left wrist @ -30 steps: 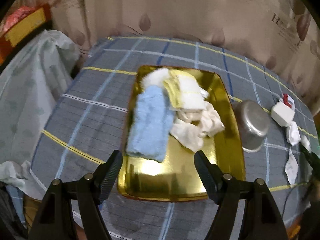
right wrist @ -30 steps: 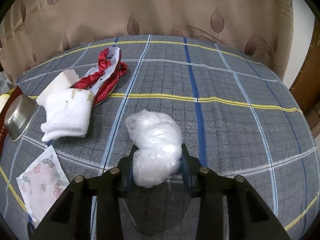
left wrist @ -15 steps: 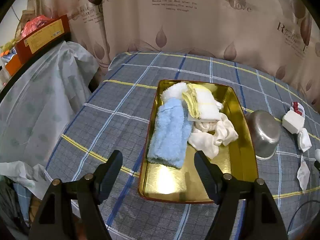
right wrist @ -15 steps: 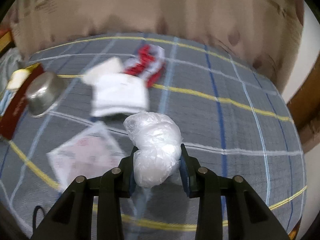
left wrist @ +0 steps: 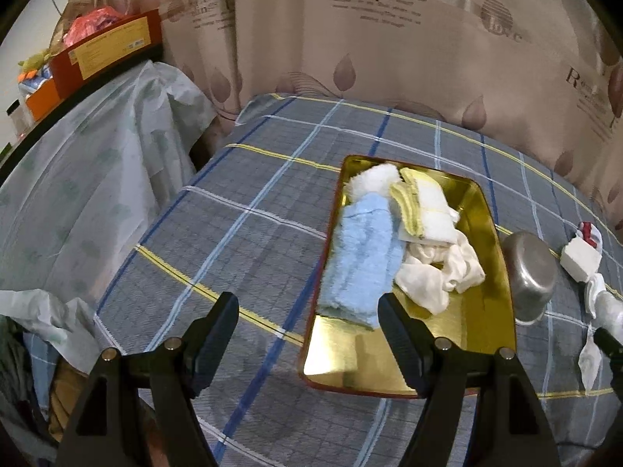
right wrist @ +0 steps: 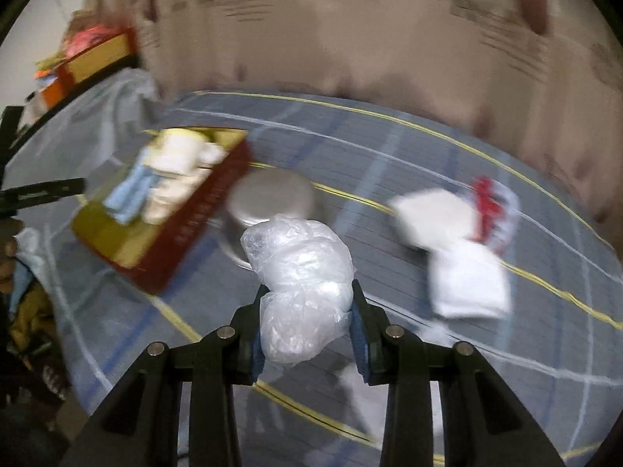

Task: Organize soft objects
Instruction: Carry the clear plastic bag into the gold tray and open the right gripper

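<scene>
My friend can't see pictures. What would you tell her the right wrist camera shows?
The right tool squeezes a crumpled clear plastic bag above a plaid tablecloth. Behind, blurry, sit a gold tray of towels and an upturned metal bowl.

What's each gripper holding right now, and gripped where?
The right gripper holds a crumpled clear plastic bag, pinched across its lower lobe; the upper part bulges free above the fingers. The left gripper is open and holds nothing.

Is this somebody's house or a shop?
Most likely a room in a home. A leaf-patterned curtain hangs behind a surface spread with a checked cloth, a gold tray holds folded towels, and boxes sit piled on a covered shelf at the side.
</scene>
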Demonstrator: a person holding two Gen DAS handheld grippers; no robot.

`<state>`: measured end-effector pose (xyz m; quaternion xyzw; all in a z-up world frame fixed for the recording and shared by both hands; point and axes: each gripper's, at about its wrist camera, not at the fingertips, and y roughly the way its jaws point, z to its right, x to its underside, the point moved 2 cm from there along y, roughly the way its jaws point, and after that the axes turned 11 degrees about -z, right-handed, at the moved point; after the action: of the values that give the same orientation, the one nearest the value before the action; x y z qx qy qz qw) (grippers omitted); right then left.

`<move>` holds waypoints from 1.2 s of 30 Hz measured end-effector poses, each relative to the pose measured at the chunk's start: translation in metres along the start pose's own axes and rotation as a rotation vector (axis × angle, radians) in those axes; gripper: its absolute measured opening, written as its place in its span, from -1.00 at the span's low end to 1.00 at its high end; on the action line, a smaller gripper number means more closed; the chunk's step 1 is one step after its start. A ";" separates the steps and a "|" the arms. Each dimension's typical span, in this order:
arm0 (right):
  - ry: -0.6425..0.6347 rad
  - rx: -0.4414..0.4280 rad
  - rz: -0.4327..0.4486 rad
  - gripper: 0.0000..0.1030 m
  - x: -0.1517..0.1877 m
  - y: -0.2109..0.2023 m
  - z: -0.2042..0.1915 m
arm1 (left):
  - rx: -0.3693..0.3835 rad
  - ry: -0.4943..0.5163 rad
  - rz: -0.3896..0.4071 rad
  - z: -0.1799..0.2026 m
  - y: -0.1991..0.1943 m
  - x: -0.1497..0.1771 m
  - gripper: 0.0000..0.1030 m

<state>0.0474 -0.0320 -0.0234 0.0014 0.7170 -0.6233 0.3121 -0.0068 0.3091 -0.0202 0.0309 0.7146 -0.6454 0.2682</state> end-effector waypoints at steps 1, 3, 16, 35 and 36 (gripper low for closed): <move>-0.020 -0.019 -0.001 -0.37 -0.006 0.002 -0.010 | 0.000 -0.006 -0.003 -0.002 0.000 0.000 0.48; -0.055 -0.061 0.003 -0.37 -0.018 0.006 -0.032 | 0.005 -0.025 -0.003 -0.007 0.000 -0.001 0.48; -0.205 -0.217 -0.013 -0.37 -0.082 0.045 -0.141 | -0.008 -0.138 -0.021 -0.040 0.002 -0.005 0.48; -0.212 -0.231 -0.046 0.19 -0.091 0.089 -0.175 | -0.017 -0.124 -0.021 -0.038 0.005 -0.004 0.48; -0.208 -0.229 -0.037 0.19 -0.091 0.086 -0.174 | -0.019 -0.121 -0.022 -0.037 0.005 -0.004 0.48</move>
<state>0.0765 0.1777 -0.0546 -0.1118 0.7472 -0.5397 0.3713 -0.0140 0.3456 -0.0222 -0.0188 0.7035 -0.6422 0.3040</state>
